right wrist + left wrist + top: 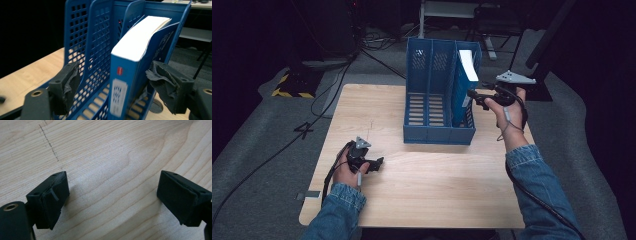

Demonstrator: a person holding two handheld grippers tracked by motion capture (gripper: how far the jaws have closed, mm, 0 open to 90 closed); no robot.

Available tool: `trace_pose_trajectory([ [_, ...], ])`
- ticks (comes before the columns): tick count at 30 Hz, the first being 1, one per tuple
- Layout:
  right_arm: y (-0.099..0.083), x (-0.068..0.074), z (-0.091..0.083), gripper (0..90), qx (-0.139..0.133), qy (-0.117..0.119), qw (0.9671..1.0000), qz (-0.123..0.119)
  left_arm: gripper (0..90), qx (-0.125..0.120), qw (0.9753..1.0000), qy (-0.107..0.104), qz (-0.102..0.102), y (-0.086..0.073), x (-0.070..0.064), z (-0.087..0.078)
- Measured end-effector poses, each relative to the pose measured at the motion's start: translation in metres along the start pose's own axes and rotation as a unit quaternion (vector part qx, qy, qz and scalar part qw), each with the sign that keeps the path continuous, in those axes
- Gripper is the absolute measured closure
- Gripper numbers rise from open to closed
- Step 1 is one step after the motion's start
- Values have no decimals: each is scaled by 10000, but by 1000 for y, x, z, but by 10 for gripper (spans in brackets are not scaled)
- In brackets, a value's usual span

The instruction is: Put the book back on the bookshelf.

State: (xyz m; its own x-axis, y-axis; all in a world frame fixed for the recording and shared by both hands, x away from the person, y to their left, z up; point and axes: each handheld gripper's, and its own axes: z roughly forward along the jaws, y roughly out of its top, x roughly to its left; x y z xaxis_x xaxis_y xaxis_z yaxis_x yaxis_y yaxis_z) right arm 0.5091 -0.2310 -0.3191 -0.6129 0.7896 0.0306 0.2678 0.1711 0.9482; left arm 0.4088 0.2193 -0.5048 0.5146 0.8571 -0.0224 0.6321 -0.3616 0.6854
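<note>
Right tongs (113,86) gape around the book (132,65); closing off-centre could snag the rack (85,40). Left tongs (112,200) idle, spread wide.

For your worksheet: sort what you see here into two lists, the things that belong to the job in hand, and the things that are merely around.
In the job:
- blue book, standing in the rack's right-hand compartment
- blue file rack
- right gripper, open, fingers either side of the book

Merely around:
- left gripper, open over bare table
- floor cables
- yellow-and-black striped base
</note>
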Motion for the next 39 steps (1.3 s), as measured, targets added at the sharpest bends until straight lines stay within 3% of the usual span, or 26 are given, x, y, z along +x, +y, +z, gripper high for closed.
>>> trace_pose_trajectory([
  [5, -4, 3, -26, 235, 279, 306, 9991, -80, 109, 6, 10000, -38, 25, 0, 1, 0],
  [12, -16, 5, -62, 227, 413, 363, 9983, -178, 79, 39, 9999, -85, 61, 3, 1, 3],
  [14, -18, 5, -65, 223, 438, 356, 9982, -176, 77, 32, 10000, -74, 49, 3, 1, 3],
  [19, -36, 12, -82, 211, 873, 241, 9956, -230, 64, 49, 9999, -87, 58, 4, 1, 5],
  [30, -80, 27, -85, 211, 1431, 448, 9881, -348, 62, 47, 9999, -80, 65, 4, 1, 5],
  [32, -89, 28, -83, 212, 1556, 483, 9859, -391, 62, 50, 9999, -80, 63, 4, 1, 5],
  [36, -110, 27, -75, 212, 1614, 587, 9848, -246, 62, 46, 9999, -79, 66, 4, 1, 5],
  [39, -122, 24, -67, 214, 1848, 537, 9808, -311, 62, 47, 9999, -79, 68, 4, 1, 5],
])
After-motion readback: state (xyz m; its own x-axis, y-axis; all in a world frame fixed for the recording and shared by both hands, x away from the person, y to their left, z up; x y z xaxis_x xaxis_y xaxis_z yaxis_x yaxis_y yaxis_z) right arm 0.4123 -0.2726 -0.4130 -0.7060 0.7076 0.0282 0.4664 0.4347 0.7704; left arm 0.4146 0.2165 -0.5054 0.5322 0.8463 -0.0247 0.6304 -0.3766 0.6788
